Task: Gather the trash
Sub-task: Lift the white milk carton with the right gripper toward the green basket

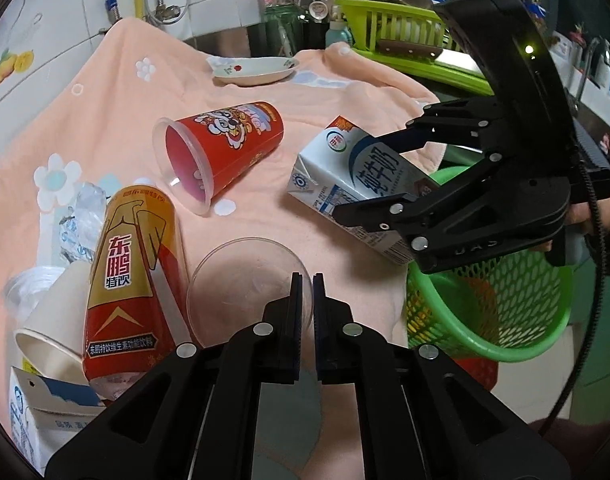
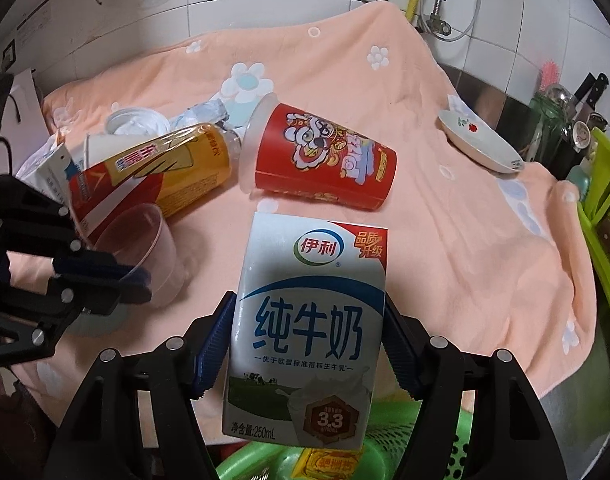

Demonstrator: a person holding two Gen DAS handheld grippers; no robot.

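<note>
Towel point(image 1: 105, 92) first: the peach cloth over the counter carries most of the trash, so you are early in the job. Your green basket point(image 1: 517, 320) hangs off the near right edge and holds at least one item already, a red-and-yellow pack point(image 2: 331, 462) glimpsed at its bottom; what else lies in there you cannot tell. Your right gripper point(image 2: 309, 344) has its pads clamped on both sides of the milk carton point(image 2: 309, 320), which is off the towel and just above the basket rim, so that one looks ready to drop. Left to gather: the red cup point(image 1: 225, 148) on its side mid-towel, the yellow bottle point(image 1: 133, 276) near left, and the clear cup point(image 1: 249, 284), whose rim your left gripper point(image 1: 307, 280) is pinching with jaws nearly together. Behind the bottle sit a paper cup point(image 1: 57, 320), a second carton point(image 1: 37, 412) and crumpled foil point(image 1: 81, 224). The saucer point(image 1: 257, 70) at the far edge looks like crockery, not trash.
</note>
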